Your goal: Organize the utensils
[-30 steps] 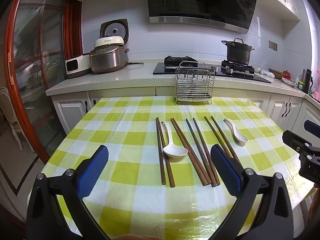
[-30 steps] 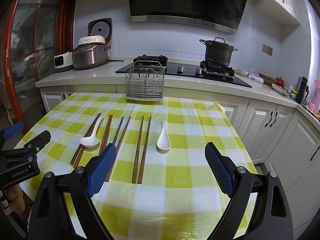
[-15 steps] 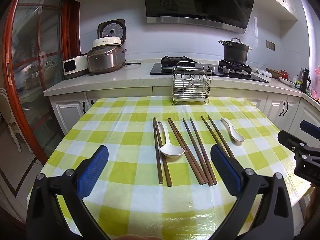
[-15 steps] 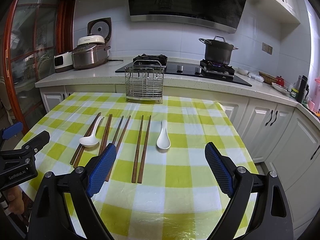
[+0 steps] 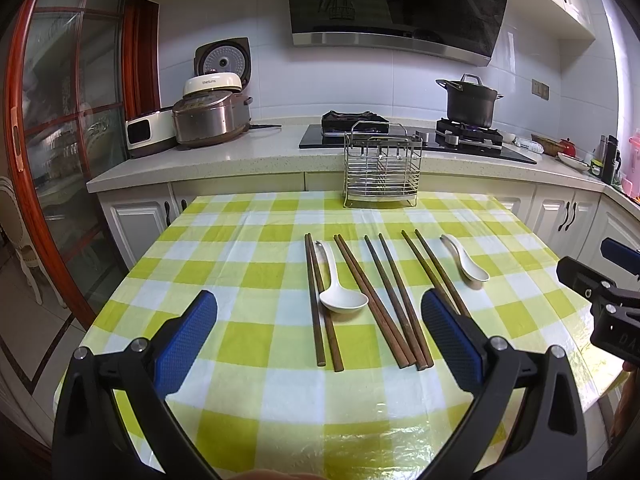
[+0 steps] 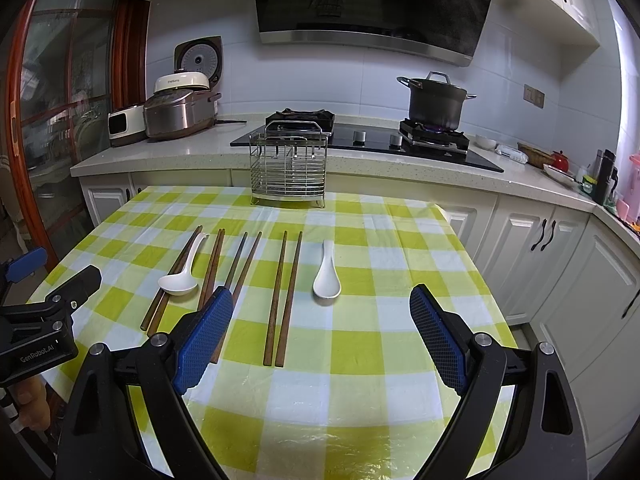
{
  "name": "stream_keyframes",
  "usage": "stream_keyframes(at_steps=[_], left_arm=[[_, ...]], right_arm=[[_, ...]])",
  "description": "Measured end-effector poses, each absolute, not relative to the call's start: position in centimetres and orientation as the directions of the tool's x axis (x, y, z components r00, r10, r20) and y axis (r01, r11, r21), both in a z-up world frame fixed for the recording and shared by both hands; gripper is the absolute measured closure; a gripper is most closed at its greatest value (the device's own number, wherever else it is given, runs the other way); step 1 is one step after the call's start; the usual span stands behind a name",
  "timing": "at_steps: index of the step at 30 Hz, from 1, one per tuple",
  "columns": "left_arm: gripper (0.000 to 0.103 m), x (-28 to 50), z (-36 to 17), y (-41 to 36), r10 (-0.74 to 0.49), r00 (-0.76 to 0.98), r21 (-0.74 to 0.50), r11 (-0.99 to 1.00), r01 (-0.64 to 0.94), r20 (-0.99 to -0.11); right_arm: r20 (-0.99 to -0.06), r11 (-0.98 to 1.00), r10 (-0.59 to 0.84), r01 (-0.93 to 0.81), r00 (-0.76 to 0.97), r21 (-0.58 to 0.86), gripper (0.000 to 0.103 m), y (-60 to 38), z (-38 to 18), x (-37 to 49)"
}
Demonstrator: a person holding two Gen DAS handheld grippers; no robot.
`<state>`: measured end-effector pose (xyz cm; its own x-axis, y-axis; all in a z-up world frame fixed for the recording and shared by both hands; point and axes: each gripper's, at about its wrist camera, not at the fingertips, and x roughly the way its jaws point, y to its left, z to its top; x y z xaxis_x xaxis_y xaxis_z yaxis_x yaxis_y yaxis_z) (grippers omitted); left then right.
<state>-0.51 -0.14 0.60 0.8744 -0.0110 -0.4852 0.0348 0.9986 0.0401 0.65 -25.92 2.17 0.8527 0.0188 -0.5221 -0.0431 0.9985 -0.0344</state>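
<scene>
While both grippers' jaws gape wide, wire rack (image 5: pixel 382 166) empty, chopsticks (image 6: pixel 282 296) & spoons (image 6: pixel 327 276) on tablecloth (image 6: pixel 360 340).

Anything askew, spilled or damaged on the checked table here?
Nothing spilled or broken. The brown wooden chopsticks and two white ceramic spoons lie loose on the yellow-checked tablecloth, none yet in the wire utensil rack. One oddity: a flame burns under the black pot.

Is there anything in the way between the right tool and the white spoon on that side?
No. The right tool hangs open above the tablecloth, and only bare cloth lies between it and the white spoon. The nearest chopsticks lie beside the spoon, apart.
</scene>
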Motion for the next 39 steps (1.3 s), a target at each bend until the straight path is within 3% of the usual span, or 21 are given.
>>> stream_keyframes(at_steps=[22, 33, 39], left_arm=[[0.004, 0.1, 0.2, 0.4, -0.034, 0.861, 0.031, 0.998, 0.057, -0.508], [0.004, 6.2, -2.9, 2.3, 0.010, 0.777, 0.005, 1.000, -0.008, -0.629], [0.004, 10.9, -4.8, 2.9, -0.062, 0.701, -0.045, 0.998, 0.042, -0.710]], right_arm=[[-0.543, 0.999, 0.032, -0.041, 0.839, -0.005, 0.018, -26.8, 1.5, 1.4], [-0.639, 0.998, 0.050, -0.020, 0.768, 0.055, 0.018, -29.0, -2.4, 7.6], [-0.695, 0.995, 0.071, -0.006, 0.715, 0.096, 0.018, -30.4, -4.2, 12.8]])
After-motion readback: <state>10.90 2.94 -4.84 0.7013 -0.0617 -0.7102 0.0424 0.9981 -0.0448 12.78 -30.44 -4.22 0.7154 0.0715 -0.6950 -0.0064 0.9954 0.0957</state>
